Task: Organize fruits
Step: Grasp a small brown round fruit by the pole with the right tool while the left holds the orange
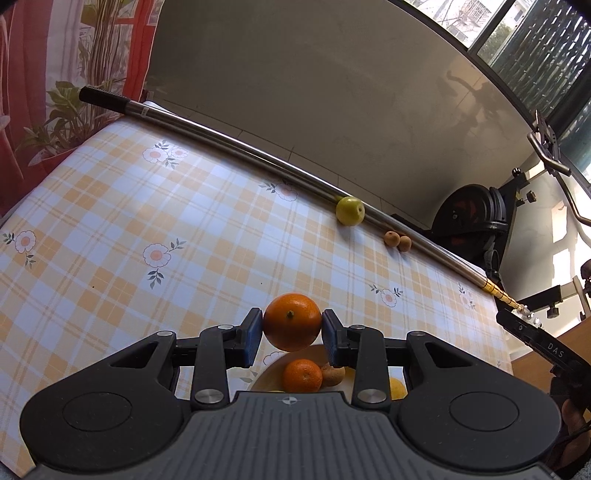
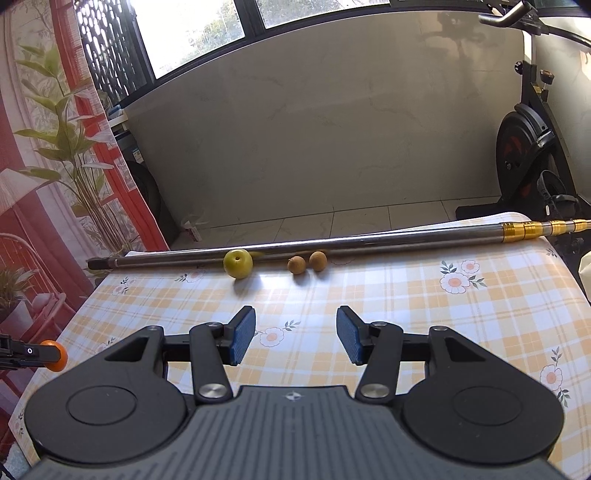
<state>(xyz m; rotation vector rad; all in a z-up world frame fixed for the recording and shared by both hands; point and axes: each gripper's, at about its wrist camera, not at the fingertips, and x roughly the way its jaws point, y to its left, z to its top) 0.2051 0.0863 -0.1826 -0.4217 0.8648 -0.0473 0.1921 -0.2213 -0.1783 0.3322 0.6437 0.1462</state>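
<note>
Orange [image 1: 291, 321] pinched in the left gripper [image 1: 291, 325], hanging over the pale plate [image 1: 263, 376] — drop-off step, I'd say.
Ease it down beside the smaller orange [image 1: 302, 376] before letting go, or it rolls. Right gripper [image 2: 295, 334] gapes, holds nothing — green fruit [image 2: 238, 263] and two brown ones [image 2: 296, 264] wait by the steel pole [image 2: 369, 239].

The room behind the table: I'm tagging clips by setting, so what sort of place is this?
Probably a room or enclosed balcony in a home: a table with a flowered checked cloth, an exercise bike by the wall, and big windows.
</note>
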